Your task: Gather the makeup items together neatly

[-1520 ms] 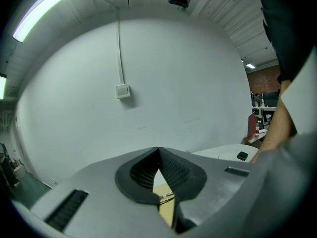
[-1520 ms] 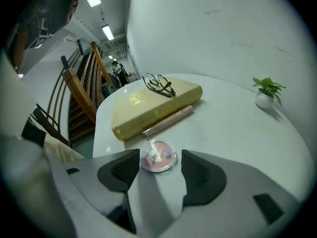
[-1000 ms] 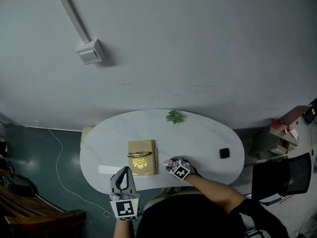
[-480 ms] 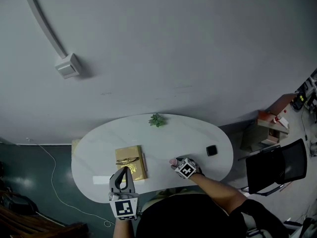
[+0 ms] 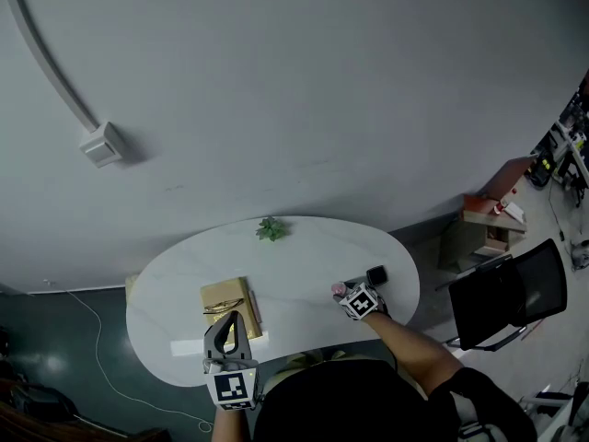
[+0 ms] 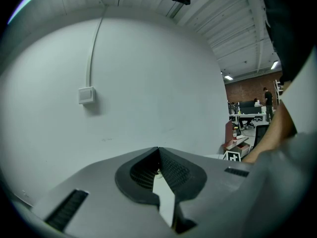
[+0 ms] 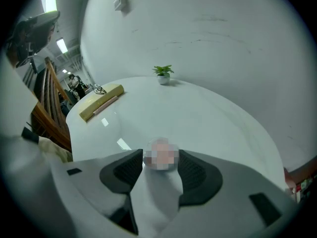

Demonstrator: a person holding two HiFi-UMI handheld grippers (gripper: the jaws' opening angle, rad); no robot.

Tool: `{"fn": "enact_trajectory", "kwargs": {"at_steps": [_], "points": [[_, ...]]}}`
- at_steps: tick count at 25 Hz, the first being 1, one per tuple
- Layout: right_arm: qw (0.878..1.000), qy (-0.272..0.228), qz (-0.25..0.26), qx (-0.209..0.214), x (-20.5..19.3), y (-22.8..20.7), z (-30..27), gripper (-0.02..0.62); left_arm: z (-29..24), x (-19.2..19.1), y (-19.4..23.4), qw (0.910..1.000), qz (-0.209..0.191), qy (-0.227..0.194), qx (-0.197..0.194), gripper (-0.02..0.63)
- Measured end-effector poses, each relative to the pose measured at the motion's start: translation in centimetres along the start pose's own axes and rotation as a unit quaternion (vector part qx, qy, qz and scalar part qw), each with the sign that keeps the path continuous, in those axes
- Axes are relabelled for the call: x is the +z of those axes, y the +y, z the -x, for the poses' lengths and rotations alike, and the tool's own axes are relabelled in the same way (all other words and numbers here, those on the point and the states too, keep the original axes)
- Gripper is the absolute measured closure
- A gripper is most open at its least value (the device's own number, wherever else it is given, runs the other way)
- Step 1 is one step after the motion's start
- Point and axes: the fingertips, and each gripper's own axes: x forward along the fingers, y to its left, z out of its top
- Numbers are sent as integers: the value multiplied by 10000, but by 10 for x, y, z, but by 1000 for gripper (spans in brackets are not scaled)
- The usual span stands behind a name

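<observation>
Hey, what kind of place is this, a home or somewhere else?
Probably an office or workshop space, not a home. A white oval table stands against a bare wall with a black office chair beside it, and the left gripper view shows desks, a brick wall and ceiling strip lights.

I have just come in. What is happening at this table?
A person works at the oval white table with a claw in each hand. The right claw is closed on a small pink item, close to the small black square case. The left claw is shut and empty, at the table's near edge by the flat gold box.
</observation>
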Motion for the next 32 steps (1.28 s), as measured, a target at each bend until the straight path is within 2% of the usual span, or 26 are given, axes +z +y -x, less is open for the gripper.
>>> {"fn": "enact_trajectory", "kwargs": {"at_steps": [5, 8, 12, 15, 17, 19, 21, 26, 32], "points": [[9975, -53, -637, -287, -12, -38, 11, 356, 0, 6, -17, 9998, -150, 22, -127, 584], [9963, 48, -784, -347, -24, -50, 10, 356, 2, 7, -21, 9999, -115, -1, -122, 584], [9951, -82, -950, -280, -26, -52, 8, 354, 6, 4, -23, 10000, 3, -5, -66, 584], [9963, -36, -804, -295, -28, -50, 6, 354, 9, -1, -24, 9999, -70, 110, -56, 584], [9982, -5, -544, -268, -26, -46, 9, 345, 12, 0, -24, 10000, -22, 38, -32, 584], [9986, -135, -402, -315, -18, -42, 15, 313, 15, 1, -22, 10000, 1, -4, 1, 584], [9982, -318, -376, -352, -5, -36, 21, 313, 19, 0, -17, 10000, 3, 10, 52, 584], [9988, -456, -131, 120, 30, 9, 15, 313, 25, -9, 4, 9995, -24, 145, 280, 584], [9959, -347, 381, 748, 65, 74, -21, 313, 43, -14, 29, 9977, 32, 180, 651, 584]]}}
